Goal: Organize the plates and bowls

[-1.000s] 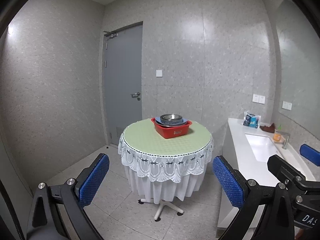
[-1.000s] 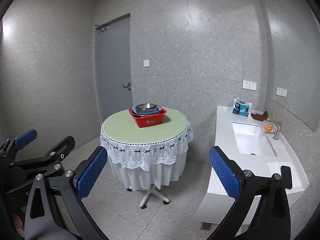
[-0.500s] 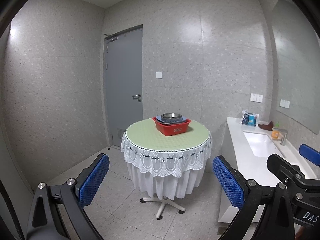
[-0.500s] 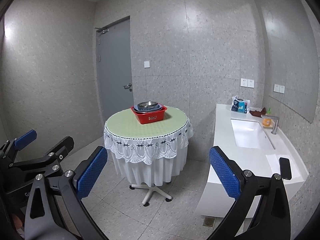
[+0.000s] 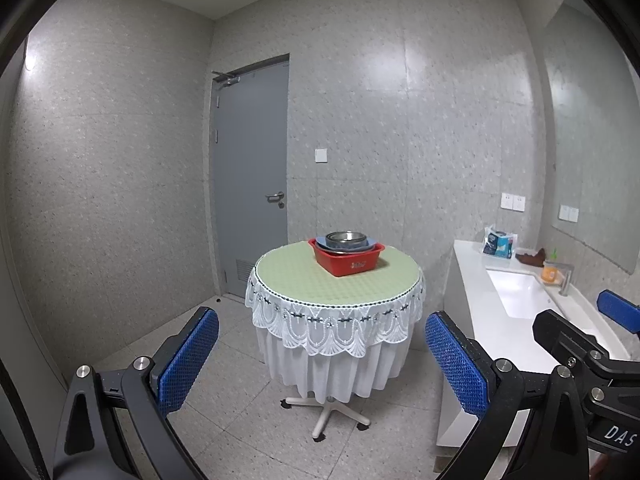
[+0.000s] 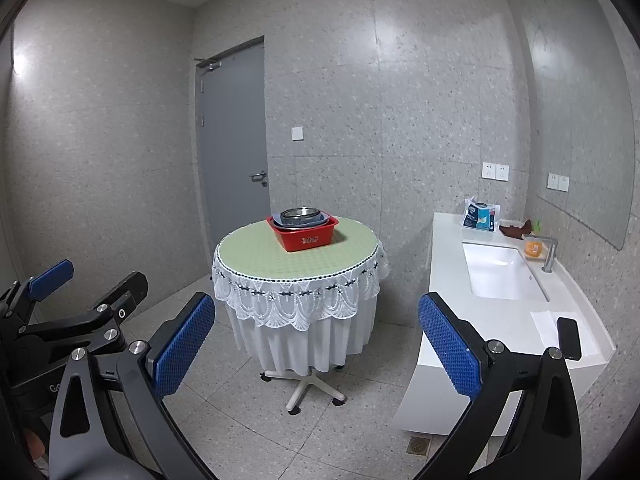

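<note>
L gripper (image 5: 322,364) & R gripper (image 6: 316,344): both spread wide, empty, well apart from table (image 5: 304,276). Red bin (image 5: 347,261) holds bowl (image 5: 346,237), plate (image 5: 370,245).

A gray door (image 5: 250,176) stands behind the round table (image 5: 296,280); a white sink counter (image 6: 504,320) runs alongside.

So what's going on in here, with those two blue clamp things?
A person holds a gripper in each hand, the left gripper and the right gripper, both open and empty. They are well short of a round table, where a red tub holds a metal bowl on bluish plates. Nothing has been picked up yet.
</note>
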`<state>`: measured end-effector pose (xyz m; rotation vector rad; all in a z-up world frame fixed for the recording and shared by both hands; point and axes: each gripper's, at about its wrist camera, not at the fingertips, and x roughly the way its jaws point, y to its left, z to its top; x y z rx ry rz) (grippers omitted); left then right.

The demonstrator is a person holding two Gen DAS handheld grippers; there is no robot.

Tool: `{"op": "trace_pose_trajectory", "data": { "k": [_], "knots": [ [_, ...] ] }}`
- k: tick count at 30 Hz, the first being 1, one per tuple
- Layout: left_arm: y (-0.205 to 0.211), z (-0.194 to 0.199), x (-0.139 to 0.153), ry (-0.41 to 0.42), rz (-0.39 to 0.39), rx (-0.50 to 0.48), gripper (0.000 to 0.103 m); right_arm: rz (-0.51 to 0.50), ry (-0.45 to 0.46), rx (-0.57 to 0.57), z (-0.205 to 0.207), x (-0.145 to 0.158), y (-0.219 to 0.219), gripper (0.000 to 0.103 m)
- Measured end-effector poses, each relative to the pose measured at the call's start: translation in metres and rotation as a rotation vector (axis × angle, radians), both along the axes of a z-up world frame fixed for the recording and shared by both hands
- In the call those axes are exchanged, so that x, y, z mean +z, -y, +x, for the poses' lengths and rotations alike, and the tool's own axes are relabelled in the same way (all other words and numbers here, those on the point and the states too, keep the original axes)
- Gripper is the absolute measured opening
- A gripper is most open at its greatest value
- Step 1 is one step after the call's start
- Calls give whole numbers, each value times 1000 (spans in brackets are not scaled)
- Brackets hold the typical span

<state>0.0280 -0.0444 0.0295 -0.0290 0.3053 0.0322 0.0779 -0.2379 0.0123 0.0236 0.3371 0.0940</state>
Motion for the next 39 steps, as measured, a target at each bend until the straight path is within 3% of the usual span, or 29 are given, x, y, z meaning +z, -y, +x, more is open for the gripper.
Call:
{"op": "trace_pose_trajectory", "data": {
  "k": [39],
  "knots": [
    [13, 9, -8, 19, 9, 3, 102, 3, -3, -4, 5, 5, 6, 103]
  ]
}}
